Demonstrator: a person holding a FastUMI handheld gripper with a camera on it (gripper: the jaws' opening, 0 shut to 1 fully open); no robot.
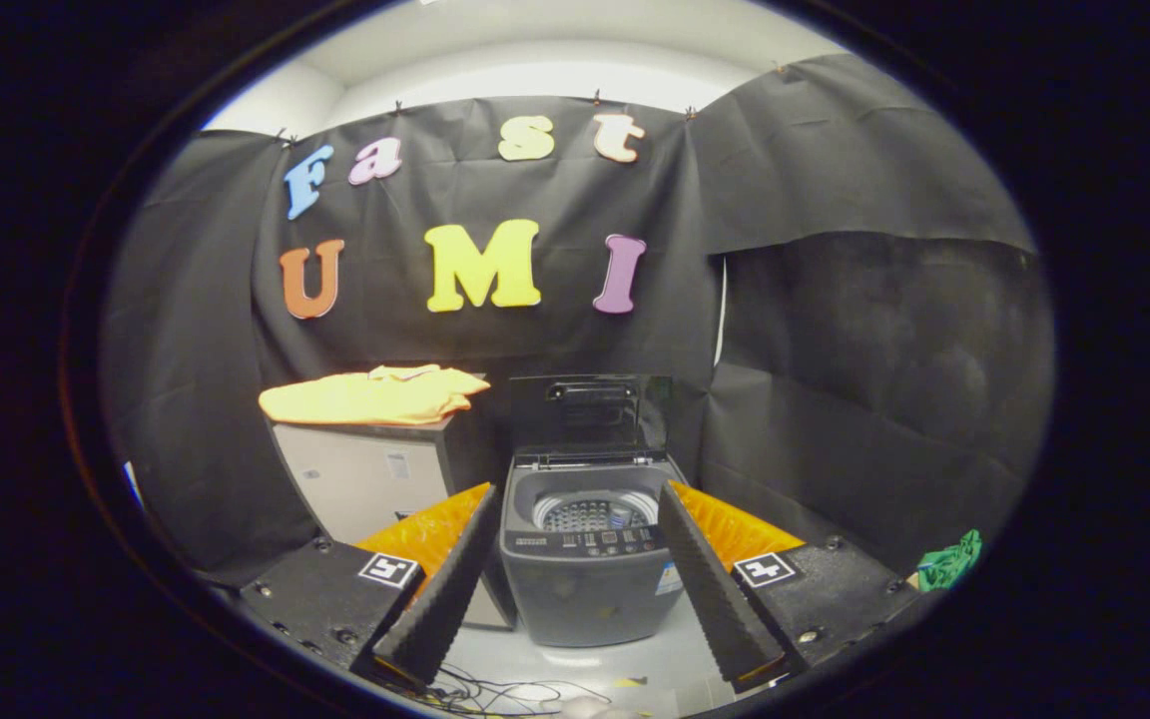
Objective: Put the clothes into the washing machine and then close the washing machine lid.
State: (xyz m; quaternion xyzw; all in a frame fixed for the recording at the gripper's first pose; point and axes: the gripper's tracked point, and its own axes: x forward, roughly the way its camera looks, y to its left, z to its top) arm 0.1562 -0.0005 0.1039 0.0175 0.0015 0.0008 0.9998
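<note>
A small grey top-loading washing machine [585, 559] stands on the floor beyond my fingers, seen in the gap between them. Its dark lid [590, 411] is raised upright at the back, and the perforated drum [595, 511] shows inside. A yellow garment [370, 396] lies flat on top of a grey cabinet [360, 479] to the left of the machine, farther back than the left finger. My gripper [575, 514] is open, with nothing held between its fingers, well short of both the machine and the garment.
Black cloth walls close the booth behind and on both sides. Thin cables [495, 691] lie on the pale floor just under the fingers. A green crumpled object [949, 562] sits low at the right wall.
</note>
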